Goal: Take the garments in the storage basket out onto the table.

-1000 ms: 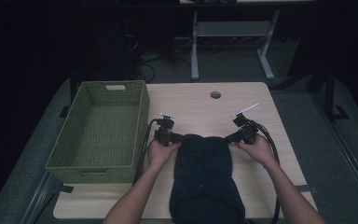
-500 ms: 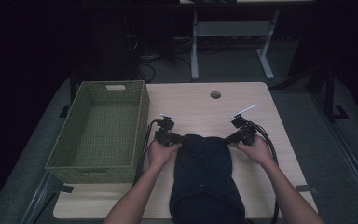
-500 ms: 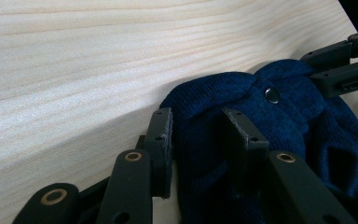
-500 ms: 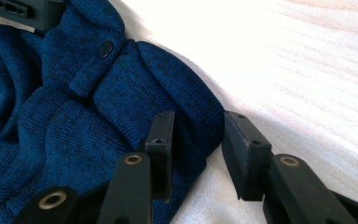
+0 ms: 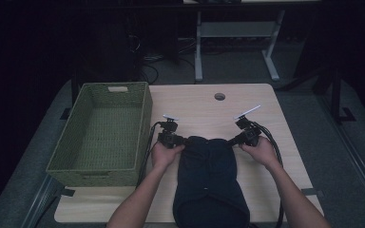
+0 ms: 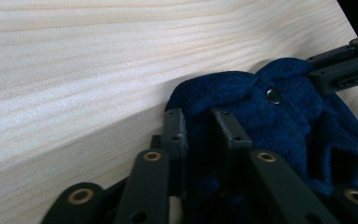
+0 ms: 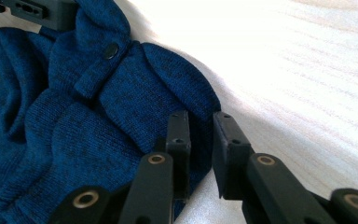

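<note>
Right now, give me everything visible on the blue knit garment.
The blue knit garment is dark blue, a fine ribbed knit with a button at a collar-like flap. It lies flat on the wooden table, right of the green woven basket, its near end reaching the table's front edge. The left gripper and right gripper have just been closing on its far corners, fabric pinched between each pair of jaws. Folds bunch near the collar.

Wooden table (image 5: 204, 107): basket (image 5: 102, 133), dark, perhaps blue, garment (image 5: 209, 185)
</note>
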### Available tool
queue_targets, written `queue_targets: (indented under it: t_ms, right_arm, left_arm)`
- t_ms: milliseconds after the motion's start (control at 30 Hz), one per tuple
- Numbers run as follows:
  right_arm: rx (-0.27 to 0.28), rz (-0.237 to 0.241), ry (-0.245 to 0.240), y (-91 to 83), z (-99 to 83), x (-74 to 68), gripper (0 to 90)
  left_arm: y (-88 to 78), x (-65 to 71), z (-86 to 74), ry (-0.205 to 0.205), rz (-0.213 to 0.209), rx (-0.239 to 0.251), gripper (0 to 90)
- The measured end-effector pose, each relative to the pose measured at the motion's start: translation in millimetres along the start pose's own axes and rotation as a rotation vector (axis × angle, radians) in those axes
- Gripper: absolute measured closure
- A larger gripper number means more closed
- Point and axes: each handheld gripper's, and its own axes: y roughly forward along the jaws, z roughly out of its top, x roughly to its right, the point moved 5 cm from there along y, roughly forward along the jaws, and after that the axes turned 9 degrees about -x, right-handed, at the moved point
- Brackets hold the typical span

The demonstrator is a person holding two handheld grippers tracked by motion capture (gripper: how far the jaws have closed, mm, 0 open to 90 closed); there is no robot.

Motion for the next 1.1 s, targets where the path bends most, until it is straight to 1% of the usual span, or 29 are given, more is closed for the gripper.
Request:
queue_targets:
  t_ms: [67,133,200,233,300,367,433,533,567,633,700,767,800,833,933,1000,1100]
  right_arm:
    - [-0.003,0.000,-0.007,-1.8,1.7,-0.2,79.5]
    - [0.012,0.006,-0.003,-4.6,3.7,-0.2,79.9]
    - [0.015,0.010,-0.001,-7.8,5.9,0.3,80.1]
    - [0.022,0.014,-0.002,-10.3,7.4,0.1,80.2]
    - [0.037,0.014,-0.006,-16.5,11.9,-1.4,80.4]
    - [0.054,0.021,-0.005,-21.7,15.3,-2.4,80.5]
    - [0.060,0.020,-0.010,-26.3,18.4,-2.7,80.5]
    - [0.085,0.025,-0.005,-33.5,22.7,-3.1,80.6]
    - [0.087,0.023,-0.006,-36.4,24.1,-3.2,80.7]
    - [0.101,0.022,-0.007,-41.7,26.8,-3.6,80.7]
    - [0.113,0.020,-0.007,-46.8,29.1,-4.3,80.7]
    - [0.126,0.021,-0.005,-52.7,32.0,-4.6,80.7]
    - [0.130,0.020,-0.007,-55.7,33.6,-4.7,80.7]
    - [0.136,0.018,-0.007,-59.7,35.8,-5.3,80.7]
    - [0.155,0.014,-0.013,-68.3,41.2,-6.3,80.7]
    - [0.167,0.005,-0.020,-75.0,45.4,-7.5,80.7]
    - [0.182,-0.001,-0.028,-84.9,52.8,-9.5,80.7]
  left_arm:
    - [-1.6,0.1,1.8,0.008,0.004,-0.002,80.0]
    - [-3.6,0.3,4.0,0.000,-0.003,0.014,80.6]
    - [-4.6,0.2,5.9,0.005,-0.004,0.013,80.9]
    - [-5.3,0.5,7.4,0.009,0.002,0.014,80.9]
    - [-7.3,1.4,10.8,0.009,-0.004,0.024,81.2]
    - [-10.0,2.0,15.1,0.015,-0.001,0.027,81.3]
    - [-14.9,3.0,20.9,0.013,-0.015,0.048,81.5]
    - [-21.4,5.3,29.1,0.023,-0.012,0.065,81.6]
    - [-22.9,6.1,31.1,0.020,-0.017,0.071,81.6]
    - [-26.8,8.2,36.5,0.032,-0.010,0.073,81.7]
    - [-31.5,10.4,41.6,0.033,-0.013,0.091,81.8]
    - [-35.1,12.5,46.7,0.043,-0.006,0.093,81.8]
    - [-38.4,14.1,49.8,0.047,-0.005,0.102,81.8]
    - [-40.3,15.1,51.7,0.048,-0.006,0.113,81.8]
    - [-47.4,17.1,59.4,0.051,-0.008,0.123,81.7]
    - [-53.4,18.8,65.8,0.048,-0.011,0.142,81.8]
    - [-60.7,21.1,73.0,0.059,-0.005,0.158,81.8]
